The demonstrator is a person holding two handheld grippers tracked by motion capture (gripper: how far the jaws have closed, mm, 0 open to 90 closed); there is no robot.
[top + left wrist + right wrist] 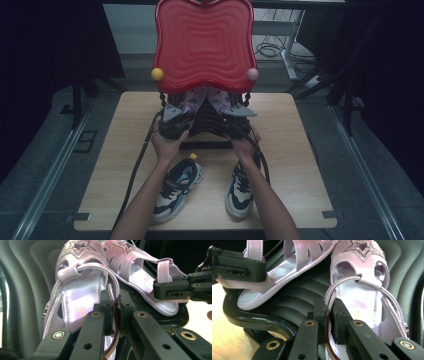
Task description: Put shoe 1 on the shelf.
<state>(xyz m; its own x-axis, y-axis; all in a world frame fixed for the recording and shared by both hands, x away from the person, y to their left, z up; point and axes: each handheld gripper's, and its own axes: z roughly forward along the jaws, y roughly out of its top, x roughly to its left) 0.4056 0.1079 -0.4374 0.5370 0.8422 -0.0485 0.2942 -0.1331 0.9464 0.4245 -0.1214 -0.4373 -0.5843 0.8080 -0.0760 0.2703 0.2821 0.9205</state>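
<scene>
Two lilac sandals with glittery stars lie side by side on a black ribbed shelf (205, 127) under a red wavy top (204, 40). My left gripper (175, 120) (114, 300) is shut on the thin heel strap of the left sandal (192, 102) (80, 292). My right gripper (235, 112) (327, 308) is shut on the heel strap of the right sandal (220, 100) (362, 297). In the left gripper view the right sandal (140, 275) shows with the right gripper (180, 287) at its heel. The left sandal (287, 267) lies at the upper left of the right gripper view.
A pair of white and dark sneakers (177, 187) (240, 190) stands on the wooden table (125, 150) near its front edge, between my forearms. A yellow ball (157, 74) and a pink ball (252, 74) sit at the red top's lower corners. Cables trail from both grippers.
</scene>
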